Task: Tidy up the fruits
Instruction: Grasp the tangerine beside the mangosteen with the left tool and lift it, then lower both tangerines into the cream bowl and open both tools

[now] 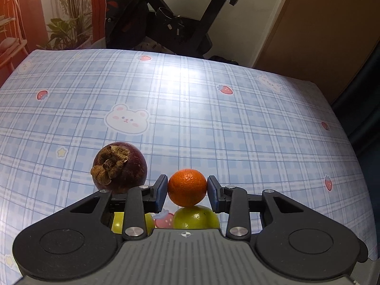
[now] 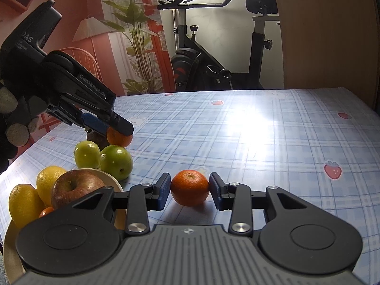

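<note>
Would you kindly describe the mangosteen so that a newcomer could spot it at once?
Start at the plate of lemons and apple, then pass the two green fruits beyond it. The mangosteen sits just behind them: the only dark purple fruit, capped with a dry brown calyx.

The tablecloth is light blue with checks, white bunnies and pink strawberries. Each small mandarin is bright orange. The mangosteen is dark purple with a brown top. Two round fruits are green, the lemons yellow, the apple red-brown.
</note>
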Available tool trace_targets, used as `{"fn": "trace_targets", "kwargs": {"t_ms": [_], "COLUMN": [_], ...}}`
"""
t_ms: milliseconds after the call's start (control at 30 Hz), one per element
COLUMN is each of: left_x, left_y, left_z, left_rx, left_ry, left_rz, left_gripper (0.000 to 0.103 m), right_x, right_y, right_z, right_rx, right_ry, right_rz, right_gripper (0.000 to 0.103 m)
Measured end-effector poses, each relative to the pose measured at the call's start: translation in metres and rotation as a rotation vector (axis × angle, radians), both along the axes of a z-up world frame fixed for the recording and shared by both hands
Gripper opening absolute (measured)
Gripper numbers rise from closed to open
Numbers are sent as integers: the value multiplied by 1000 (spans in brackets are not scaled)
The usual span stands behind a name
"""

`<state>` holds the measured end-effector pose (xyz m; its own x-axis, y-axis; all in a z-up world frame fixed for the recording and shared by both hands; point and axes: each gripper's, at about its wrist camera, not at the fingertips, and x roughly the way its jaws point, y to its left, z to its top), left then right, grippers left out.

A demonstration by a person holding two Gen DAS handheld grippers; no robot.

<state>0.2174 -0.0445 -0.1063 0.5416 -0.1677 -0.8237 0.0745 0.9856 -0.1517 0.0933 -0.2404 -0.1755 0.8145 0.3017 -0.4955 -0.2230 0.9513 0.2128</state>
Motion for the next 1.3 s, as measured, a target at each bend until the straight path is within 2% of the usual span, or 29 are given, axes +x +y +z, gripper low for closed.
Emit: {"fn": "trace_targets", "kwargs": {"t_ms": [567, 833, 1067, 1167, 1300], "left_x": [3, 3, -3, -18, -42], "left_y": [-5, -8, -8, -10, -3], "left_z": [-7, -11, 4, 13, 26], "left_rx": [-50, -32, -40, -26, -45], "left_ry": [-22, -15, -54, -88, -112], "left_rz": [-34, -44, -59, -85, -119], "left_gripper": [37, 37, 37, 37, 37], "right_x": [2, 0, -1, -1, -3], "right_y": [2, 0, -3, -8, -12], "right_z": [-1, -1, 0, 0, 2], "right_rx": [1, 7, 19, 39, 53], "right_ry": [2, 2, -4, 0, 2], "right_rz": [-8, -6, -5, -16, -17], "right_gripper": [39, 39, 39, 39, 39]}}
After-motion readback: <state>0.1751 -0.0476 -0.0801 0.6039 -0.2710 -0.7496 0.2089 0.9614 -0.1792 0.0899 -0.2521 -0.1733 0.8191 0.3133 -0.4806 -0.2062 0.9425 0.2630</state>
